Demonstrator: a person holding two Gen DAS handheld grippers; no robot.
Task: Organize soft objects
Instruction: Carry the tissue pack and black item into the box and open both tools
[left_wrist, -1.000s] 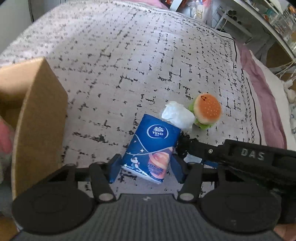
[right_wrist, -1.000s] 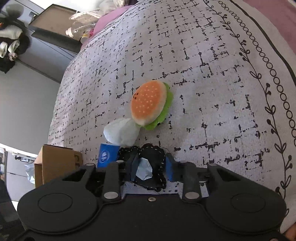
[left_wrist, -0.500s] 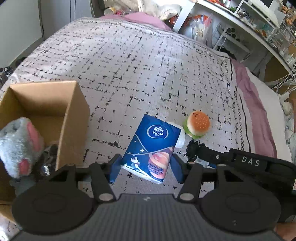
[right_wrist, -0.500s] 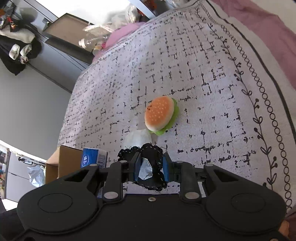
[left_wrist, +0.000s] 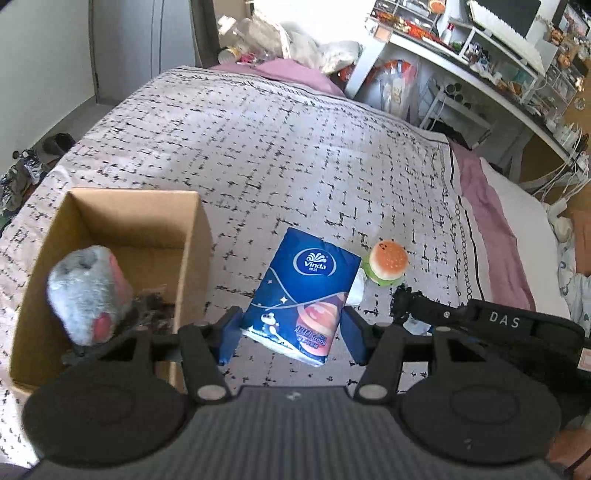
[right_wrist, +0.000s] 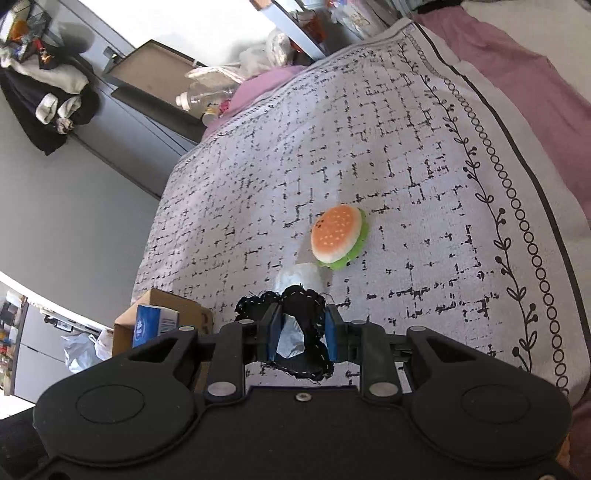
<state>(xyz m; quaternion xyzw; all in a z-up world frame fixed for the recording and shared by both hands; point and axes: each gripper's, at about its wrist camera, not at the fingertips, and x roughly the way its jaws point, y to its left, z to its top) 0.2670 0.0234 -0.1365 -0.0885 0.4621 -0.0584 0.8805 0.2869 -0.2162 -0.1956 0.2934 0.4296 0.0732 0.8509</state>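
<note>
The cardboard box (left_wrist: 122, 258) on the bed (left_wrist: 295, 155) already holds a grey plush toy (left_wrist: 86, 291), so the sorting looks partly done. The burger plush (left_wrist: 386, 262) and a crumpled tissue (right_wrist: 301, 277) beside it lie unsorted on the bedspread. The left tongs (left_wrist: 291, 332) are clamped on the blue tissue pack (left_wrist: 301, 291), held above the bed just right of the box — the right tongs (right_wrist: 301, 334) pinch a black fabric piece (right_wrist: 295, 302).

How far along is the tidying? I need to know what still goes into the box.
Done: a grey-and-pink plush toy sits in the brown cardboard box. In hand: the left tool grips a blue Vinda tissue pack; the right tool grips a black stitched fabric piece. Left: the plush hamburger and crumpled white tissue on the patterned bedspread.
</note>
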